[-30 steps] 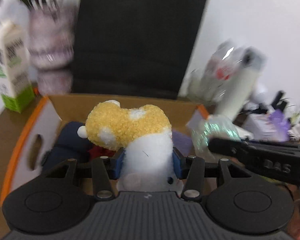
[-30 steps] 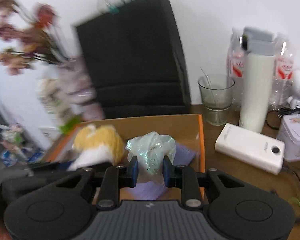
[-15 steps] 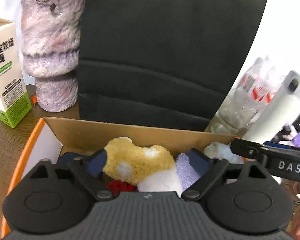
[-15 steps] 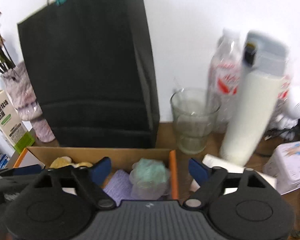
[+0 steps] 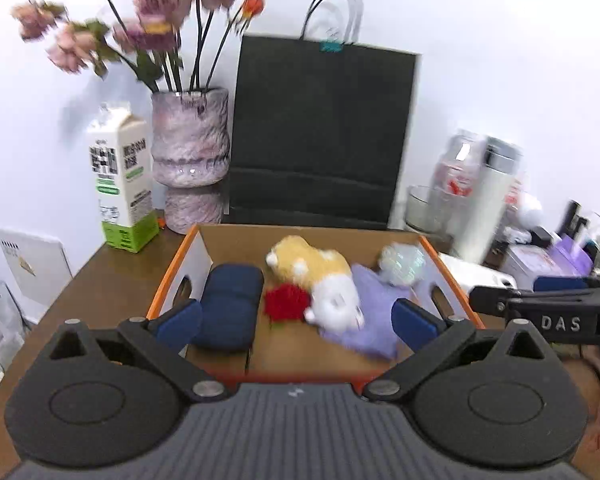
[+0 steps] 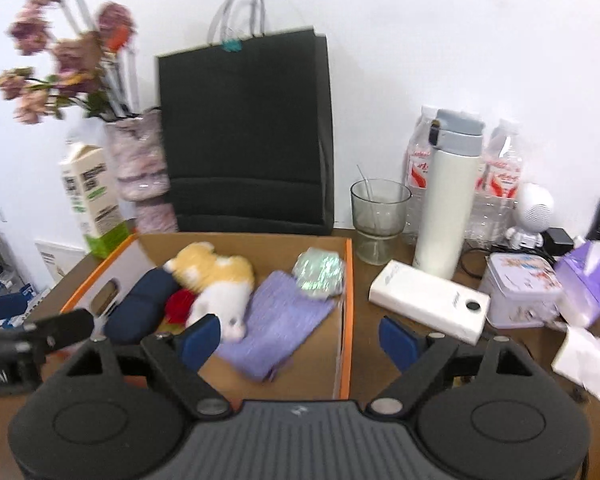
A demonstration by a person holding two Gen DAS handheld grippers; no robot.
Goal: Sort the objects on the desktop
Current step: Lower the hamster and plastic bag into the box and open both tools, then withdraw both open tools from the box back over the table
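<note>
An orange-rimmed cardboard box (image 5: 430,252) (image 6: 345,320) holds a yellow-and-white plush toy (image 5: 320,276) (image 6: 220,280), a navy case (image 5: 230,304) (image 6: 140,300), a red pompom (image 5: 286,302) (image 6: 180,302), a purple cloth (image 5: 370,312) (image 6: 284,312) and an iridescent wrapped ball (image 5: 402,264) (image 6: 320,272). My left gripper (image 5: 296,320) is open and empty above the box's near edge. My right gripper (image 6: 300,340) is open and empty over the box's right wall.
Behind the box stand a black paper bag (image 6: 244,136), a vase of flowers (image 5: 190,160) and a milk carton (image 5: 122,184). To the right are a glass (image 6: 380,220), a white flask (image 6: 446,200), water bottles (image 6: 500,184), a white power bank (image 6: 428,300), a tin (image 6: 520,288) and tissues (image 6: 588,288).
A second ago the left gripper held the plush and the right held the wrapped ball. Both opened and dropped them into the box, then pulled back and up.
</note>
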